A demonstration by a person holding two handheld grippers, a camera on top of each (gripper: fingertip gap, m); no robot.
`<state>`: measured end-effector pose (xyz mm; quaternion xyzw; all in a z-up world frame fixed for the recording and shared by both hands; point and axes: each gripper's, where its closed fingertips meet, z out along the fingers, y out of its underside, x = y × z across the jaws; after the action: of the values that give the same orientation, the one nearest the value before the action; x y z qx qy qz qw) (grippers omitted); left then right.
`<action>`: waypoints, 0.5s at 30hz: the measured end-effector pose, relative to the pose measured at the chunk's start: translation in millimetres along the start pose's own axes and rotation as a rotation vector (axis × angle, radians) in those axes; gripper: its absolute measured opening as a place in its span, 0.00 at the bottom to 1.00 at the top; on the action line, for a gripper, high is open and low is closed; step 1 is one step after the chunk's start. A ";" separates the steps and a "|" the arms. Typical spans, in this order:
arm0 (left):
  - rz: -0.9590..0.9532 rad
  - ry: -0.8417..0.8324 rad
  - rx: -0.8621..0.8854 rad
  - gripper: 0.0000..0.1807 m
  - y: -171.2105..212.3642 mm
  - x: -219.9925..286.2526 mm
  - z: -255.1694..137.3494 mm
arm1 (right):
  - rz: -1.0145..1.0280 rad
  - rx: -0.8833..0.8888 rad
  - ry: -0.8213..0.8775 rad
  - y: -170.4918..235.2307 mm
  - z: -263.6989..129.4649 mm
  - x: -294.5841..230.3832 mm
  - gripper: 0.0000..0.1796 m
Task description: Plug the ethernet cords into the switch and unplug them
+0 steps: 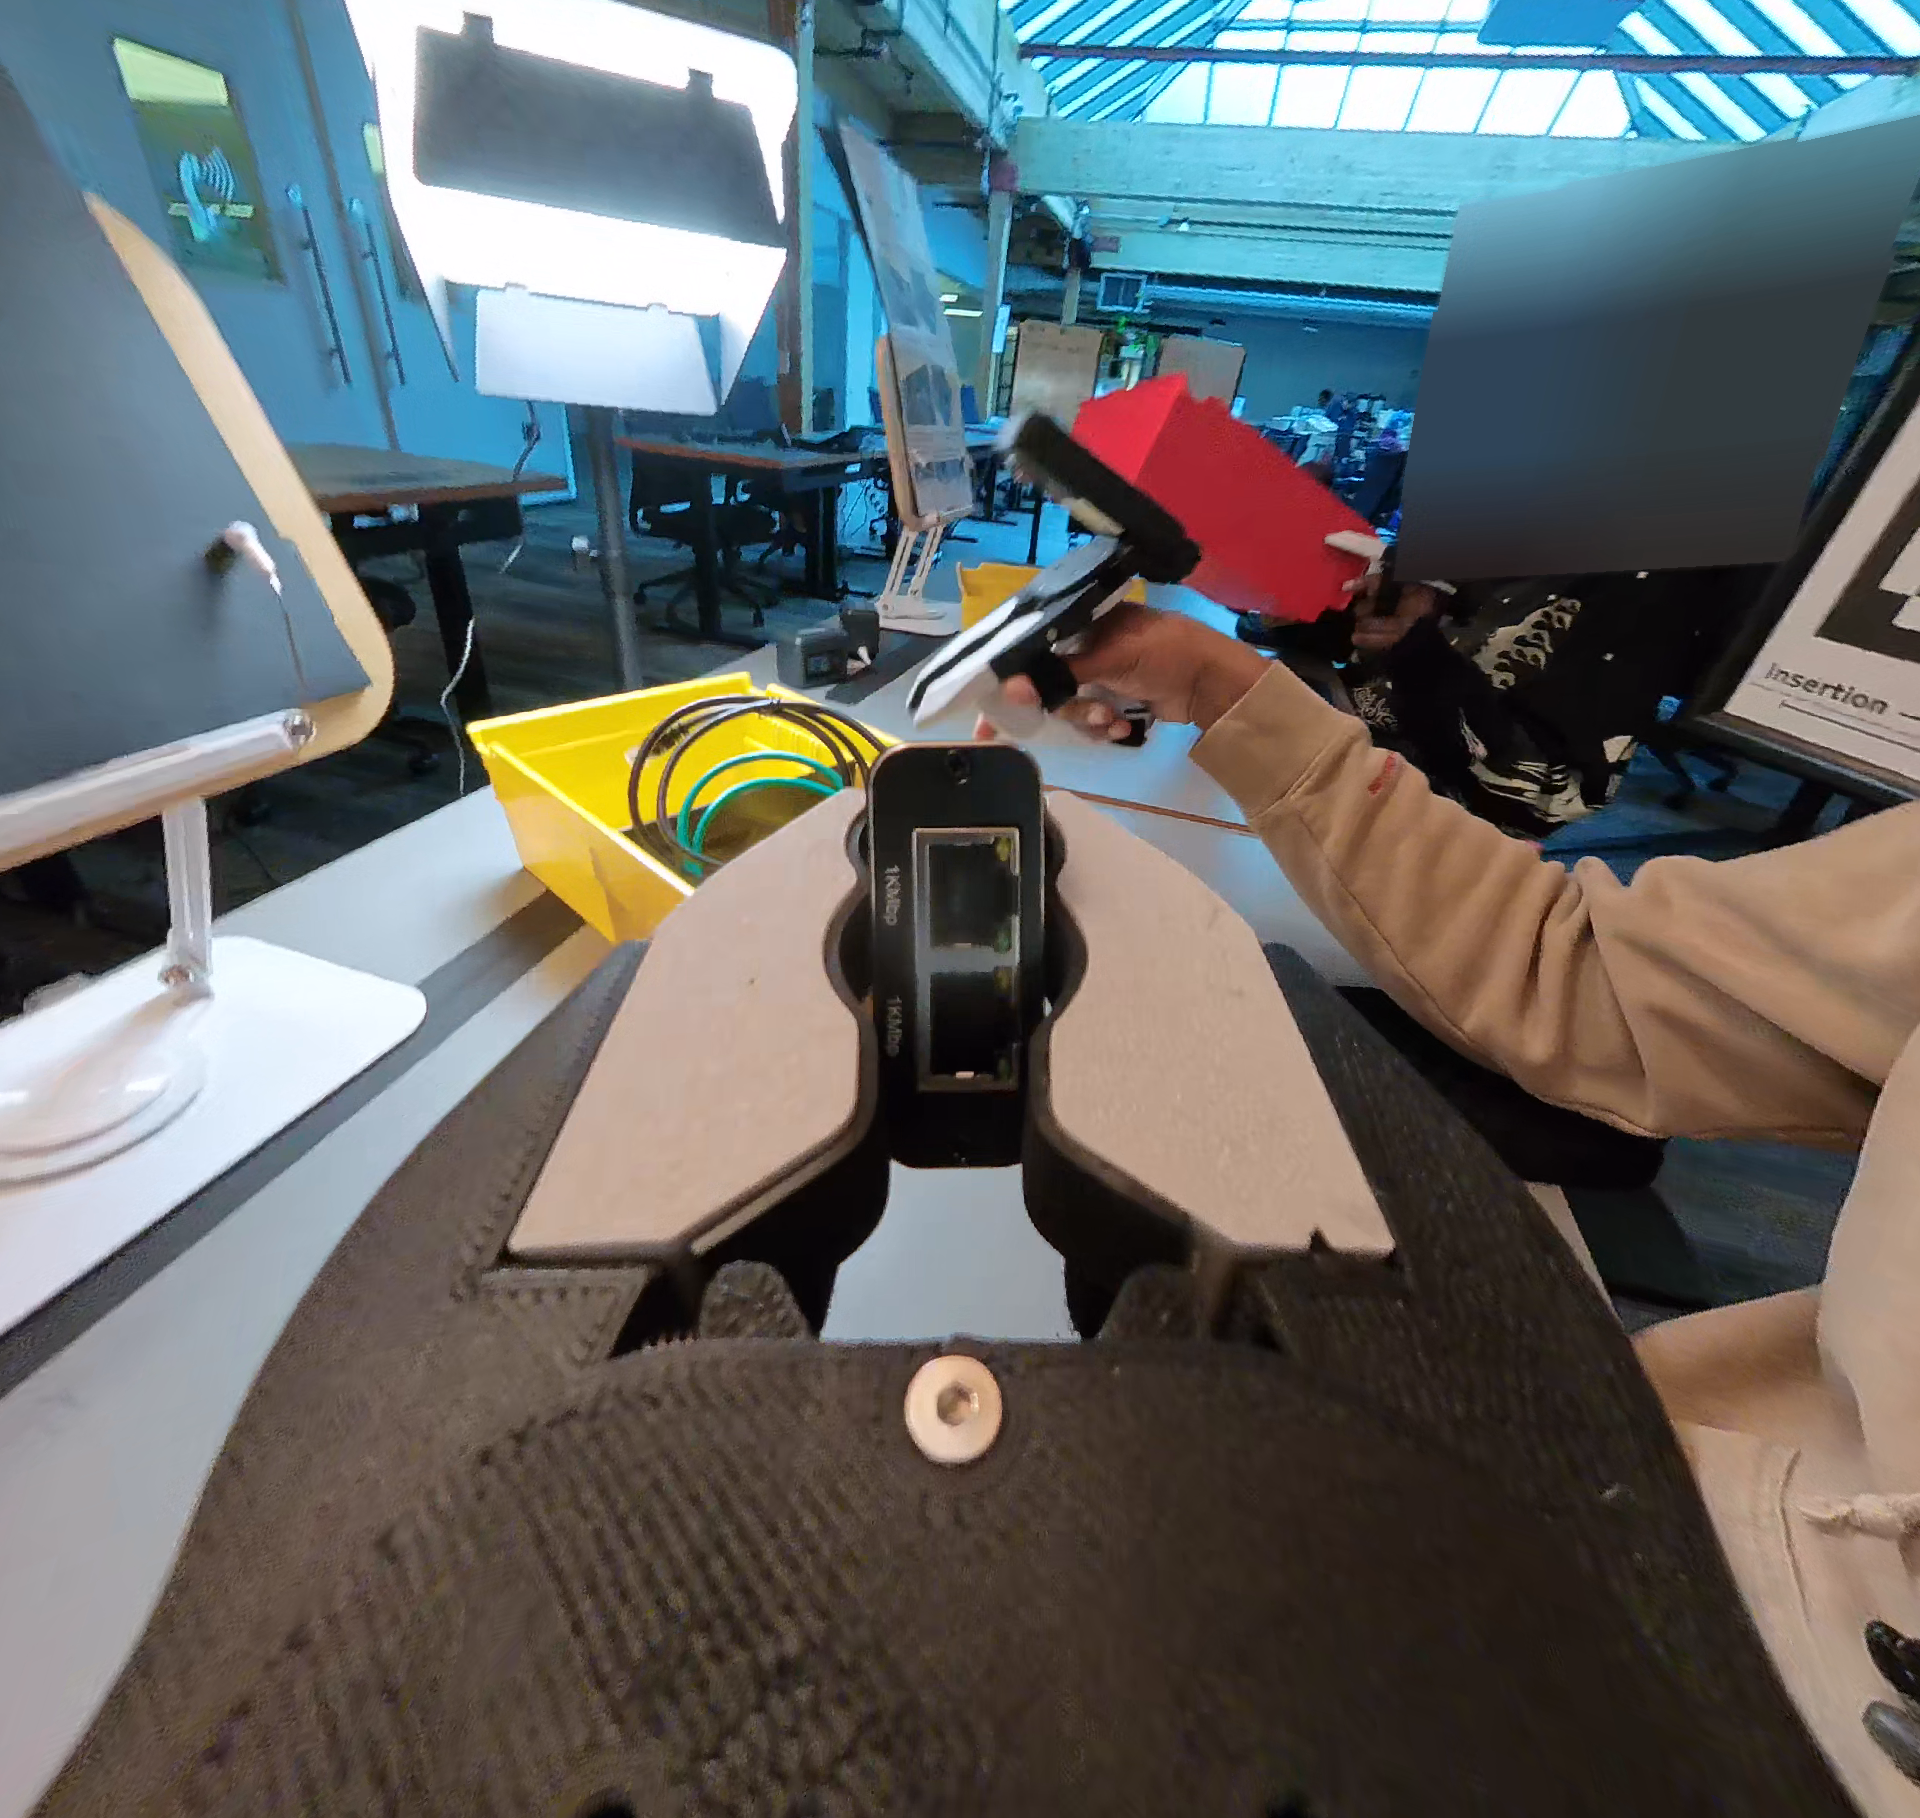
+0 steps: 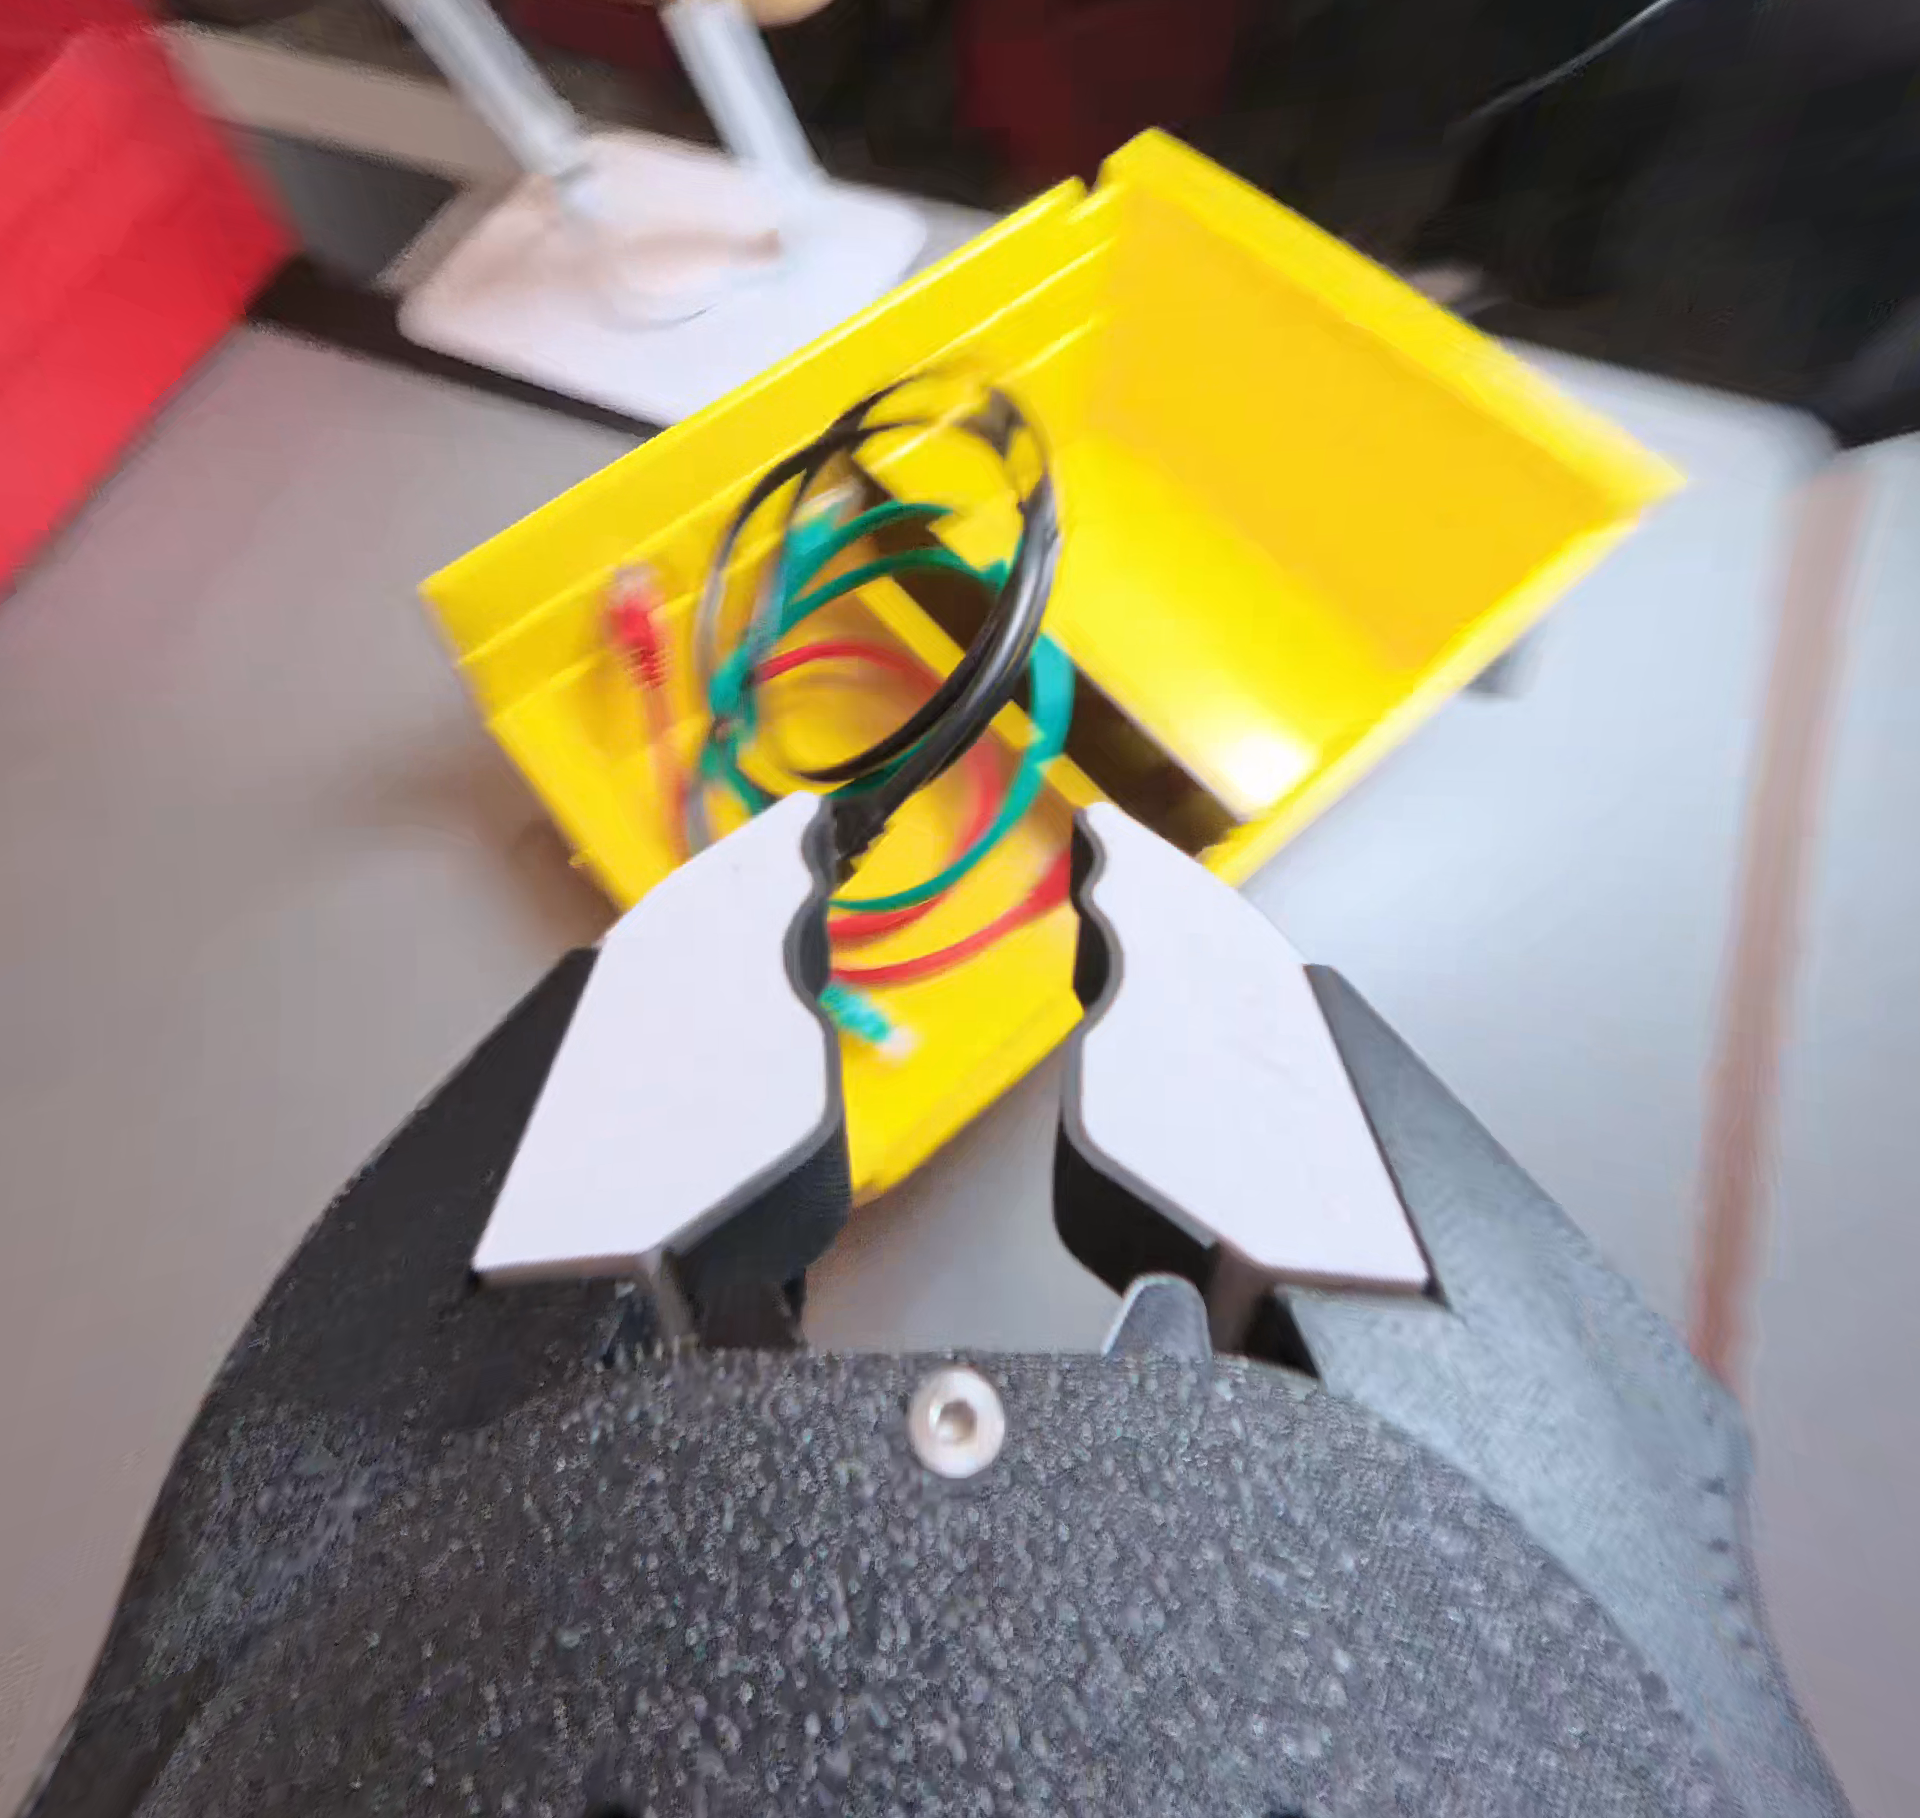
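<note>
Between the left gripper (image 1: 956,947) jaws: small black two-port switch (image 1: 958,947), clamped, ports facing out for plugging. Right gripper (image 2: 951,875) wide open, empty, over coiled black, green and red ethernet cords (image 2: 914,688) in yellow plastic bin (image 2: 1299,521) on the grey desk (image 2: 260,729), likely fetching one.

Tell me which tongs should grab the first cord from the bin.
Right. The right tongs hang open over the yellow plastic bin of coiled cords, while the left tongs are shut on the black two-port switch.
</note>
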<state>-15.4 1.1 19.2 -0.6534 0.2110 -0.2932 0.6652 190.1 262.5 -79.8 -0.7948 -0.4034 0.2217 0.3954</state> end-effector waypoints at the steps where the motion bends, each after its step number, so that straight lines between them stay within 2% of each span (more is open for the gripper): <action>1: -0.030 -0.017 -0.009 0.15 3.2 -4.4 1.0 | -0.050 0.062 0.101 -13.1 -9.5 9.8 0.27; 3: -0.110 -0.029 -0.026 0.14 11.6 -11.6 4.3 | -0.230 0.247 0.108 -49.1 -32.8 -15.6 0.28; 5: -0.205 -0.030 -0.051 0.14 23.2 -17.6 9.1 | -0.443 0.414 0.023 -77.7 -55.5 -71.7 0.32; 7: -0.294 -0.020 -0.079 0.14 35.5 -20.9 13.9 | -0.671 0.496 -0.035 -87.0 -69.1 -130.7 0.34; 11: -0.423 0.034 -0.146 0.14 56.2 -14.8 24.6 | -1.017 0.468 -0.176 -65.0 -65.7 -233.4 0.37; 15: -0.462 0.108 -0.195 0.14 65.5 3.7 34.2 | -1.197 0.335 -0.288 -26.0 -34.7 -288.7 0.42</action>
<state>17.5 22.5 -43.5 -0.7287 0.1186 -0.4502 0.5022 34.9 20.6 -28.8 -0.3212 -0.7868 0.1272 0.5115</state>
